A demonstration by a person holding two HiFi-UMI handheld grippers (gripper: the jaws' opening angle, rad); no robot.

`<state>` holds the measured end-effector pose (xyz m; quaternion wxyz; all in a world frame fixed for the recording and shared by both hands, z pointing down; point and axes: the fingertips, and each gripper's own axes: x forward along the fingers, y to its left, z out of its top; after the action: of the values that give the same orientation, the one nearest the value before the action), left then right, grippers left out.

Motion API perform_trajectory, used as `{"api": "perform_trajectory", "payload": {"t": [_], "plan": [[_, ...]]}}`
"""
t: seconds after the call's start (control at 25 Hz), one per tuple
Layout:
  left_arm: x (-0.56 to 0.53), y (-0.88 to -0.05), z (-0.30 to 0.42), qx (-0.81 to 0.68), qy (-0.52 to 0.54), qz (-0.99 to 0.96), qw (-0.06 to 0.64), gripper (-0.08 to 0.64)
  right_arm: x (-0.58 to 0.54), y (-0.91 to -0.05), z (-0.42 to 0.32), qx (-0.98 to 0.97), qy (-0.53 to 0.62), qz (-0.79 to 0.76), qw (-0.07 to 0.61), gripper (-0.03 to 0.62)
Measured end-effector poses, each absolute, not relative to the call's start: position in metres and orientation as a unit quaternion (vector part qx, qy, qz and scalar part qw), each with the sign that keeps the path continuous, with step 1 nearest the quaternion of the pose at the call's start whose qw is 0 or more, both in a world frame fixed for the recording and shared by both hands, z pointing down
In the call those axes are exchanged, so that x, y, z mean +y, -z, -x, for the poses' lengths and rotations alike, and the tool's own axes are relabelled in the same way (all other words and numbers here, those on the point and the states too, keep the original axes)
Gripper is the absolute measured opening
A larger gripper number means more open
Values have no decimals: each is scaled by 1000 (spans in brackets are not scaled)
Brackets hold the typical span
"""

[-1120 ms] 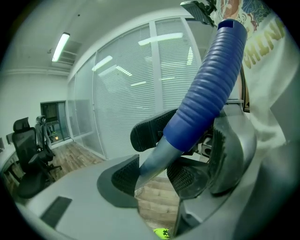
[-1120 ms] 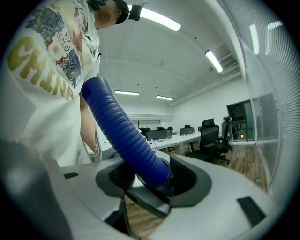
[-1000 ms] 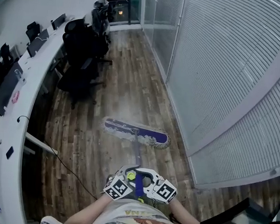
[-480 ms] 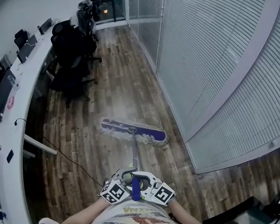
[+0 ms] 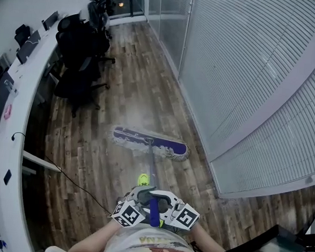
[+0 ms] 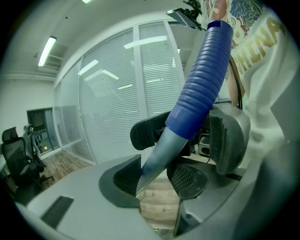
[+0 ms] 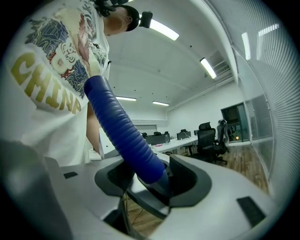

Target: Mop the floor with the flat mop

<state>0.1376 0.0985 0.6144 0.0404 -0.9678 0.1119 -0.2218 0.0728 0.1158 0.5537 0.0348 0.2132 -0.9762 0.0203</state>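
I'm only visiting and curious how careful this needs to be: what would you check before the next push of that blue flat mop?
1. Left gripper clamped on the grey metal mop shaft: ok.
2. Right gripper firm on the blue ribbed handle grip: cannot tell; its jaws have just been opening, with the grip between them.
3. Blue flat mop head lying flat on the wooden plank floor: ok.
4. Thin black cable clear of the mop head: ok, it lies nearer the person, to the left.
5. Black office chairs out of the path: ok, farther ahead on the left.
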Motion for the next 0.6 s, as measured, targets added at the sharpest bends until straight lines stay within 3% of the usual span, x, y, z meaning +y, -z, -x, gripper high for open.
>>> {"api": "perform_trajectory", "payload": {"t": [0.6], "plan": [[-182, -591, -102, 116, 191, 974, 28, 156, -170, -534, -33, -970, -21, -232, 63, 218]]}}
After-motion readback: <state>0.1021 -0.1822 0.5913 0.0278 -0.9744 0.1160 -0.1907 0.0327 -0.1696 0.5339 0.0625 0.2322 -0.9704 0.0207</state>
